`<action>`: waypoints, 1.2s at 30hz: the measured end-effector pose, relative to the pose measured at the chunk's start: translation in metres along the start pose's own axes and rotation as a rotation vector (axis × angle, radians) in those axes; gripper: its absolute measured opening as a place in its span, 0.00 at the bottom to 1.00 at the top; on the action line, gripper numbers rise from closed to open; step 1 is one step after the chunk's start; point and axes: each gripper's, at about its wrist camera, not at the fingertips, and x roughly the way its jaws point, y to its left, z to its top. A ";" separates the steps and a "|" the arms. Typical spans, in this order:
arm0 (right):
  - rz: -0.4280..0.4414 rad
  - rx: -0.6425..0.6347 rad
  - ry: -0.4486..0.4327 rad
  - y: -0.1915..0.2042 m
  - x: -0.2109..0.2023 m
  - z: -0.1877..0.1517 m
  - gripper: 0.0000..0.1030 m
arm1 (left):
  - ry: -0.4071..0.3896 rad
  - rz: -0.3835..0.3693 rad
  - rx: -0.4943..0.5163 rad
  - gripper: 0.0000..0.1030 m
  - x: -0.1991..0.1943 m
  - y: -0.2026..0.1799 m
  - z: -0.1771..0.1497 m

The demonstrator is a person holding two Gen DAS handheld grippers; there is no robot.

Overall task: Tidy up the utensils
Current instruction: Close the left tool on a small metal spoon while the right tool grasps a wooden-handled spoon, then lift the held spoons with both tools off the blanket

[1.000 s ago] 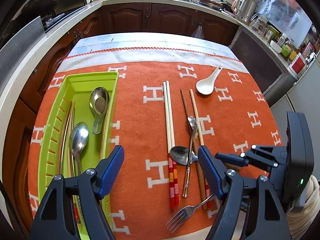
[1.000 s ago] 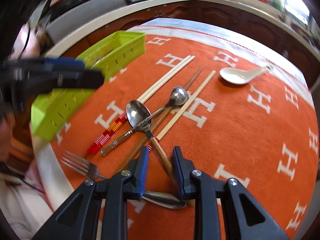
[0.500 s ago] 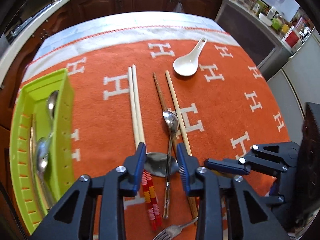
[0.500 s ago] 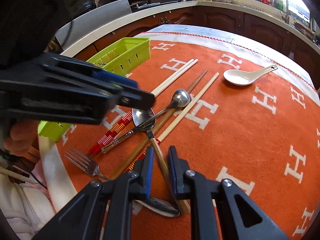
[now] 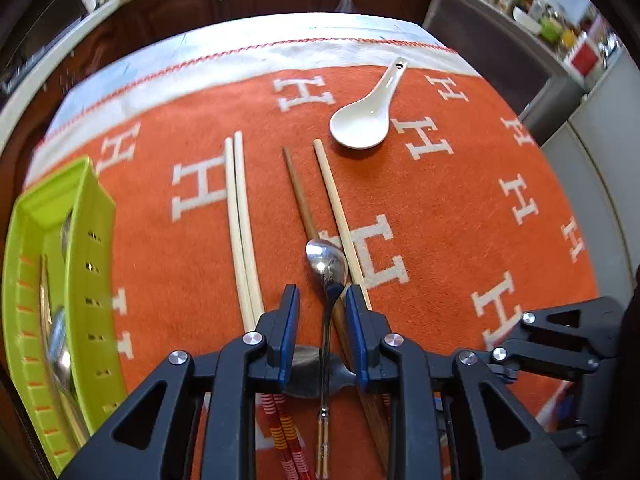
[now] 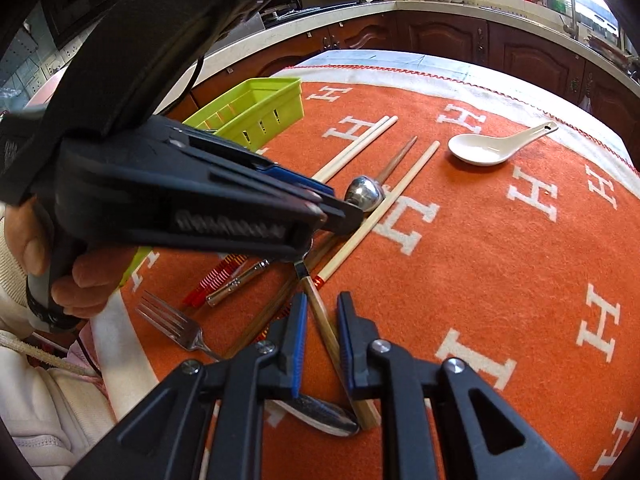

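Utensils lie on an orange cloth (image 5: pixel 460 208). My left gripper (image 5: pixel 322 308) is low over the pile, its fingers partly closed on either side of a steel spoon (image 5: pixel 326 266) and the bowl of a wood-handled spoon beneath. It also shows in the right wrist view (image 6: pixel 340 216). My right gripper (image 6: pixel 322 316) straddles that spoon's wooden handle (image 6: pixel 320 320) with a small gap, not clamped. A green tray (image 5: pixel 92 240) at the left holds spoons. Pale chopsticks (image 5: pixel 240 216), a dark chopstick (image 5: pixel 298 192) and a light chopstick (image 5: pixel 332 196) lie alongside.
A white ceramic spoon (image 5: pixel 366 120) lies at the far side of the cloth. A fork (image 6: pixel 172 324) lies near the front edge, by red-striped chopstick ends (image 6: pixel 214 278). Kitchen cabinets and counters surround the table.
My left gripper has moved right from the tray, come down over the spoons and narrowed its fingers. My right gripper has stayed around the wooden handle.
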 end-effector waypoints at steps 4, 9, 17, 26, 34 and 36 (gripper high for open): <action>-0.002 0.002 -0.002 0.001 0.000 0.000 0.14 | -0.011 -0.031 -0.032 0.07 -0.001 0.002 0.001; 0.022 -0.008 -0.004 0.007 0.000 0.001 0.09 | -0.054 -0.058 -0.104 0.00 -0.018 0.018 -0.003; 0.014 0.002 -0.002 0.007 0.000 0.004 0.07 | -0.141 -0.088 -0.206 0.00 -0.065 0.059 -0.013; -0.037 -0.014 -0.030 0.020 -0.017 0.008 0.07 | -0.133 -0.104 -0.224 0.00 -0.074 0.071 -0.033; -0.211 -0.091 -0.036 0.024 -0.047 -0.003 0.06 | -0.121 -0.155 -0.188 0.01 -0.068 0.054 -0.033; -0.235 -0.070 -0.012 0.014 -0.045 -0.009 0.07 | -0.106 -0.175 -0.179 0.01 -0.063 0.049 -0.032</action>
